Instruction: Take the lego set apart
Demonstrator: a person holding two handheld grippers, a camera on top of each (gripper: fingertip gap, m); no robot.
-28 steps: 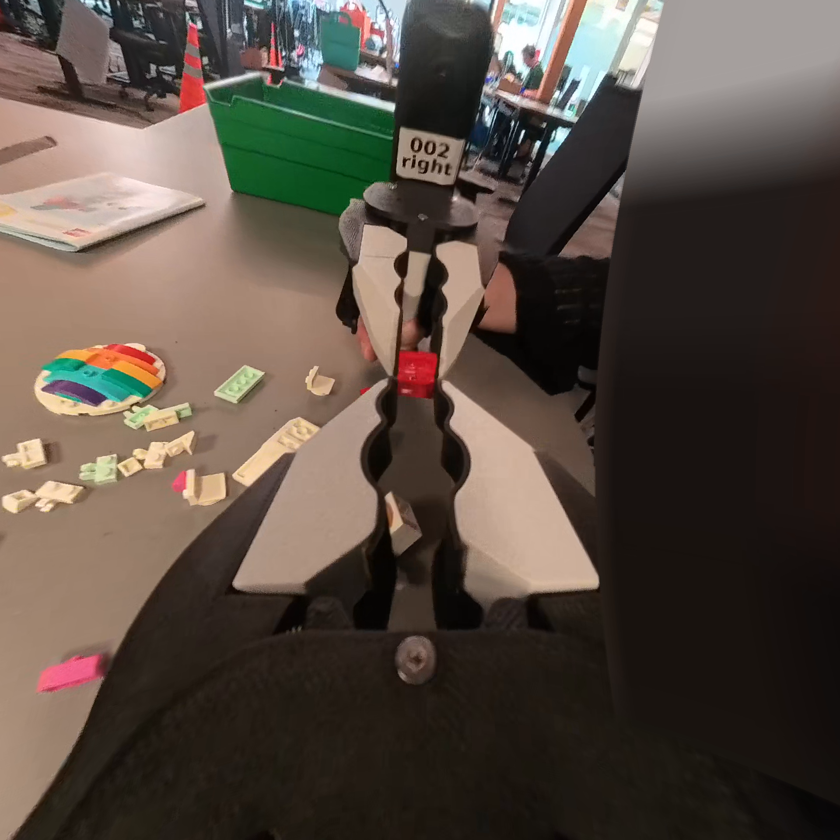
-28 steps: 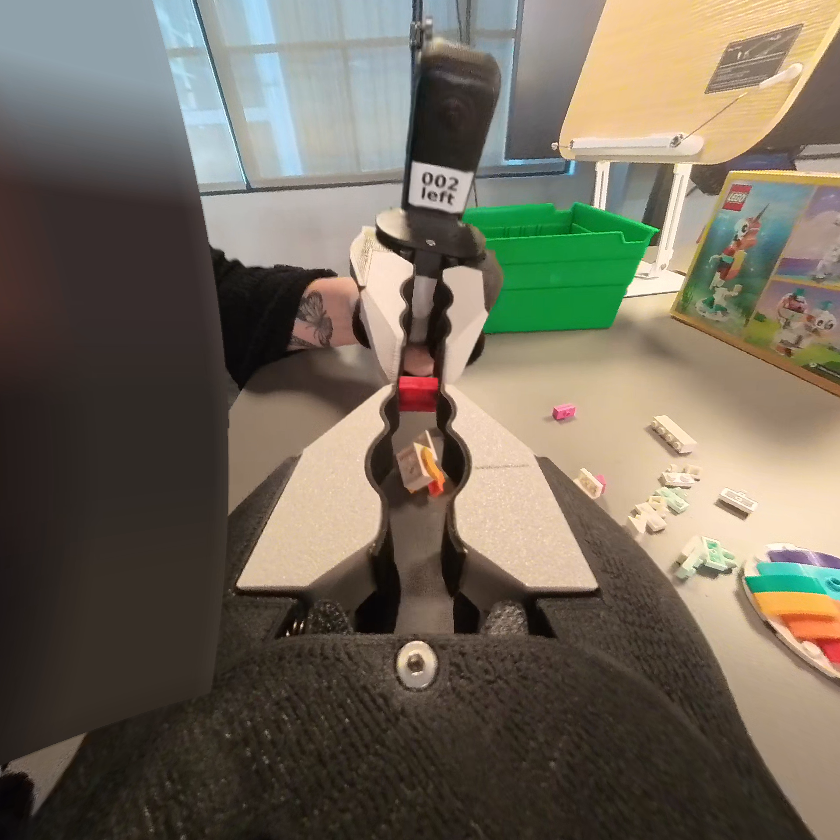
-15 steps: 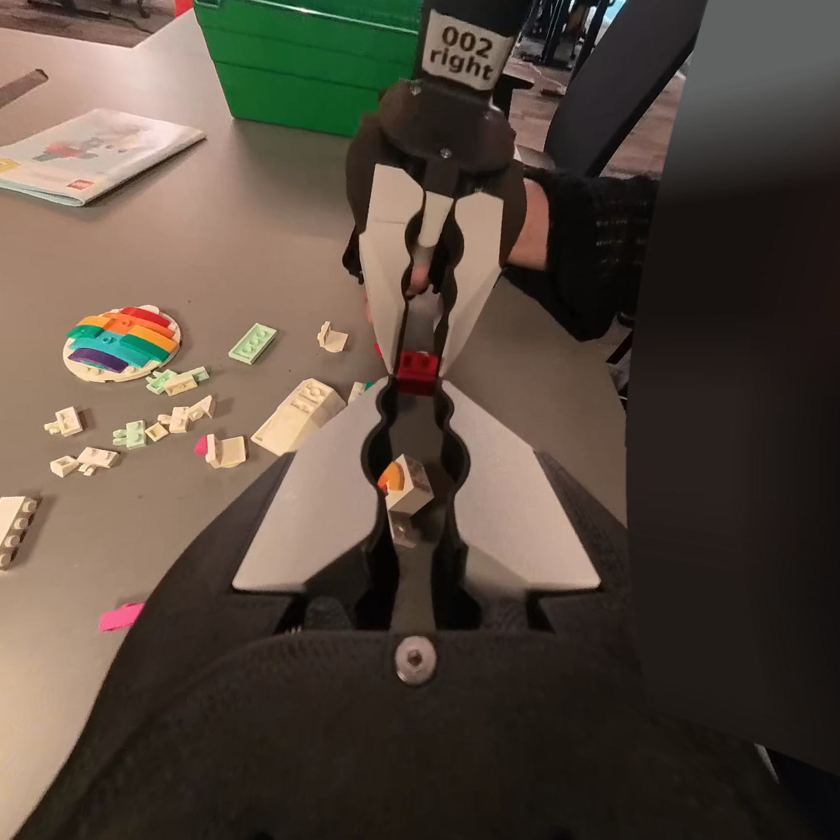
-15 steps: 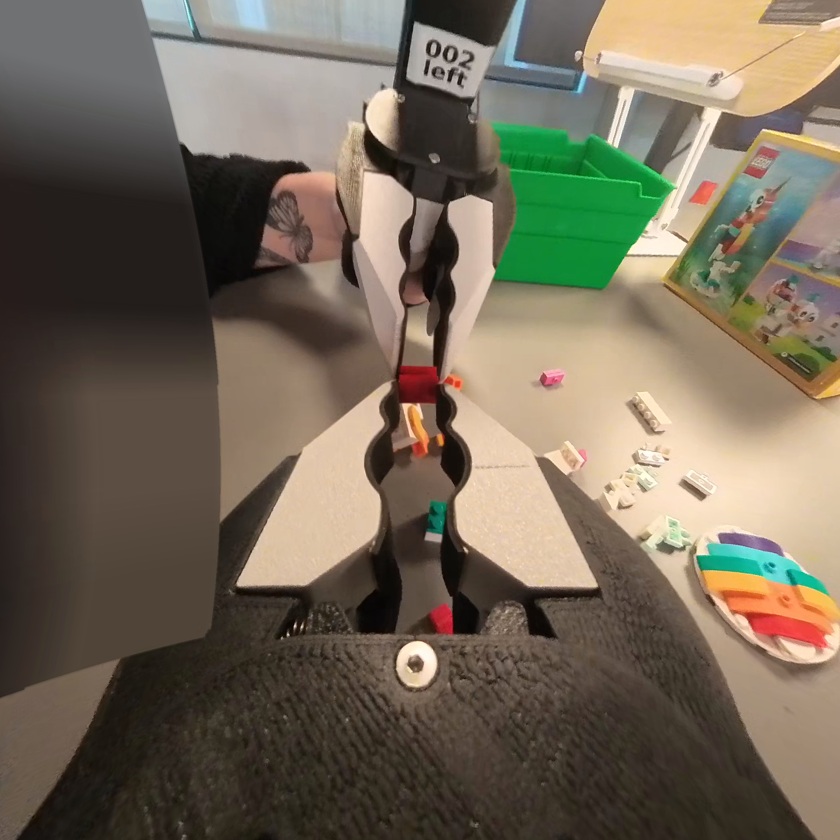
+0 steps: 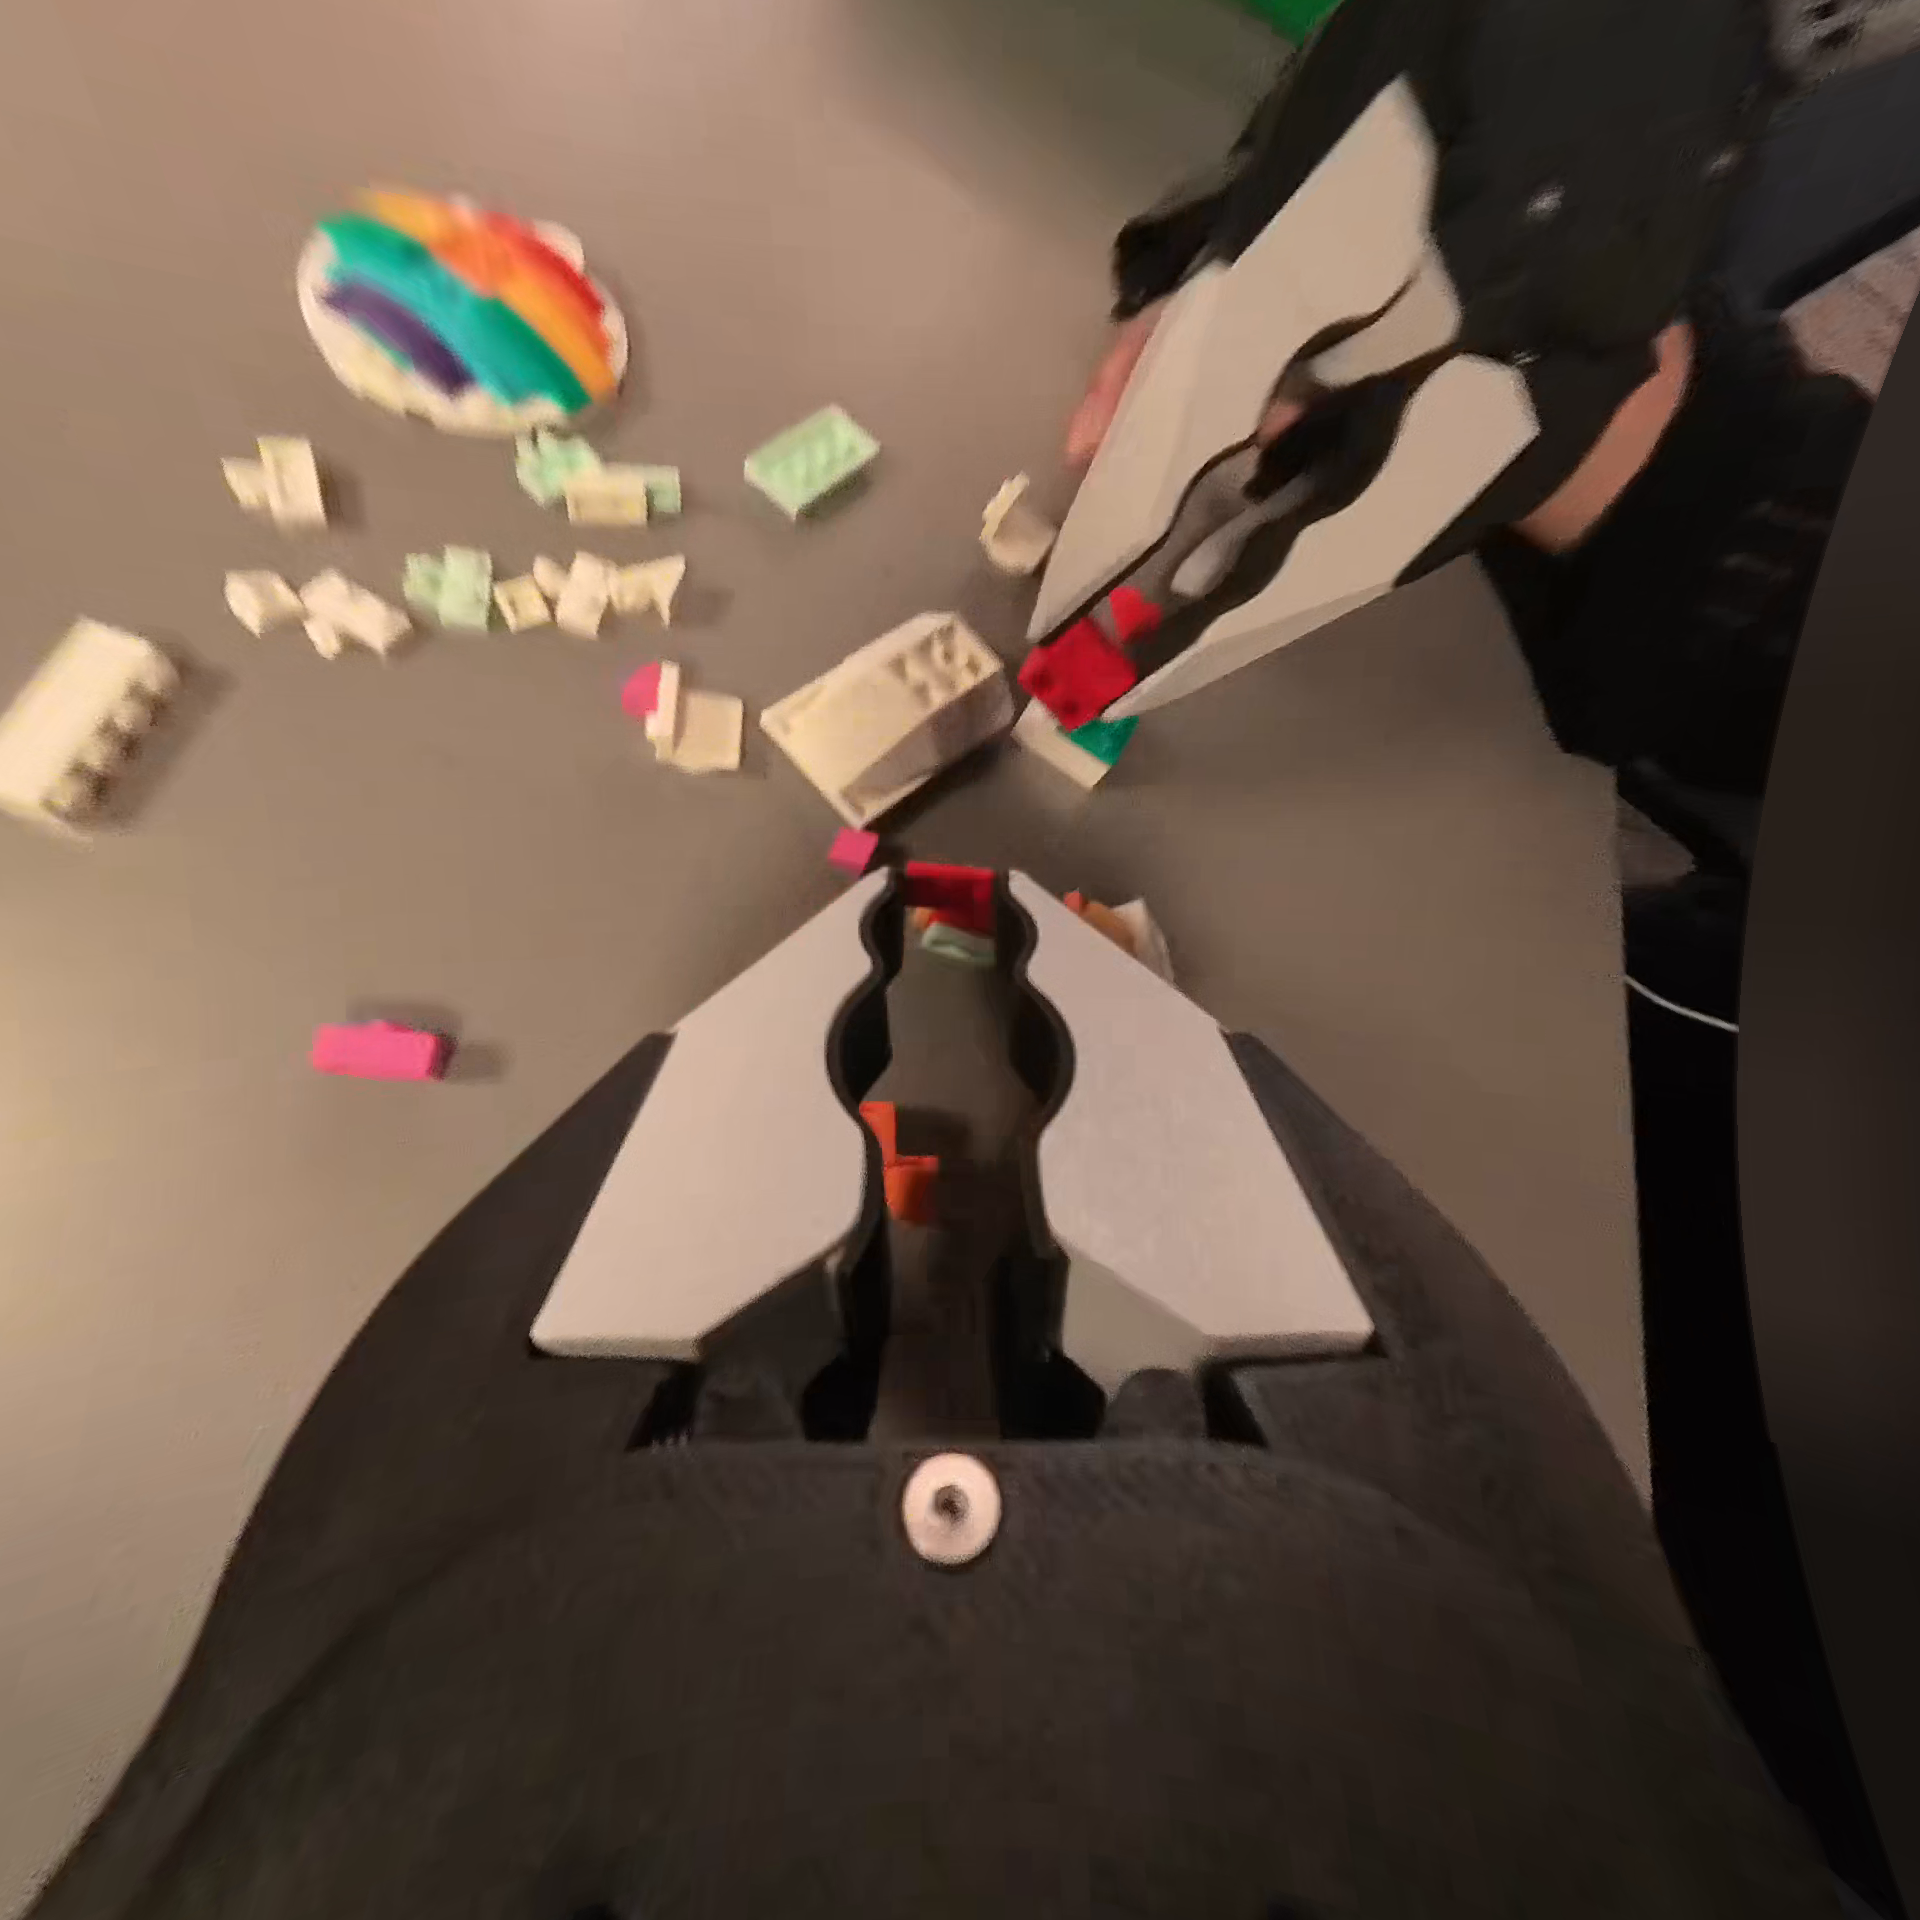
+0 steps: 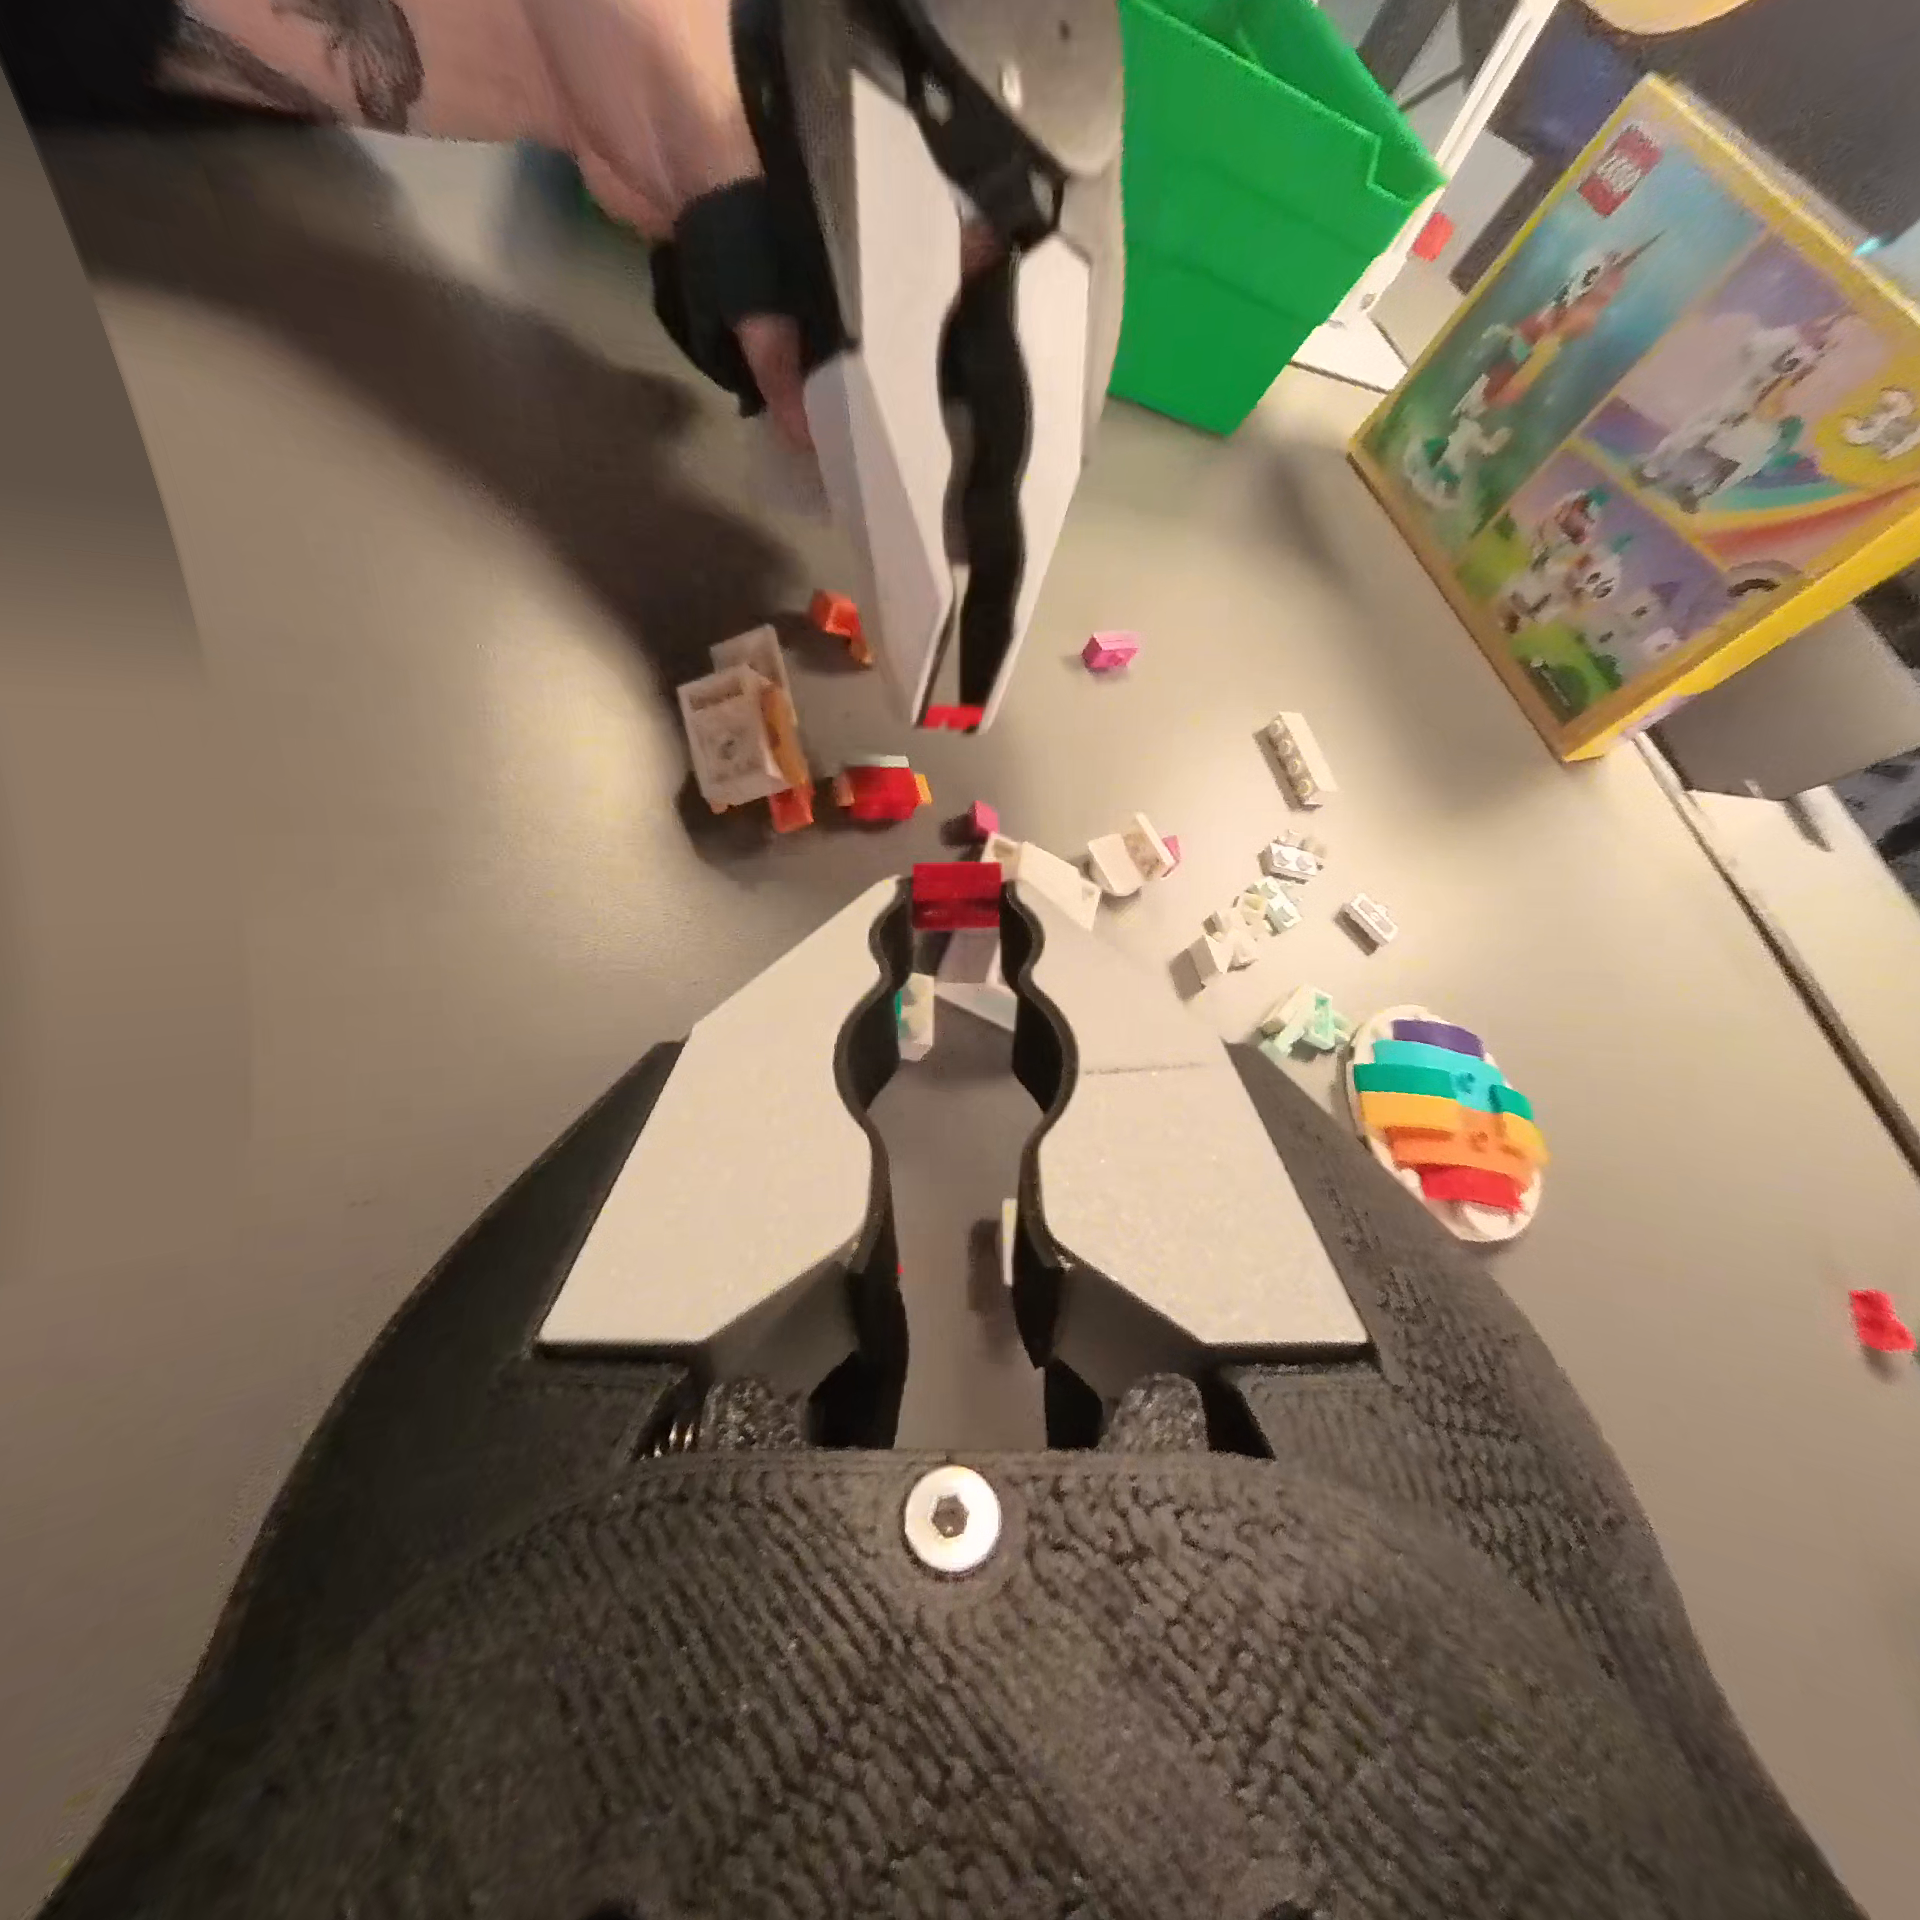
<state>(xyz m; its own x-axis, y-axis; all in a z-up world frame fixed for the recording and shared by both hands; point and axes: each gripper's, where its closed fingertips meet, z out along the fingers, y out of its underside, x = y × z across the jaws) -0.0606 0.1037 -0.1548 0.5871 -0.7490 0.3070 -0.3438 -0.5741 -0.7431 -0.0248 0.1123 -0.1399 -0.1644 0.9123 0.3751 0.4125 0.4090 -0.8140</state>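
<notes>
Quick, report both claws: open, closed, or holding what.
Left claw: closed on a small red piece.
Right claw: closed on a red brick.

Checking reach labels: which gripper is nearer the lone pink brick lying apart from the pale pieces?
Left. The left gripper is a short way to the right of the pink brick. The right gripper is farther off, on the left gripper's far side.

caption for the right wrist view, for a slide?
Right gripper and left gripper each pinch a red piece above loose bricks on the table.
</notes>
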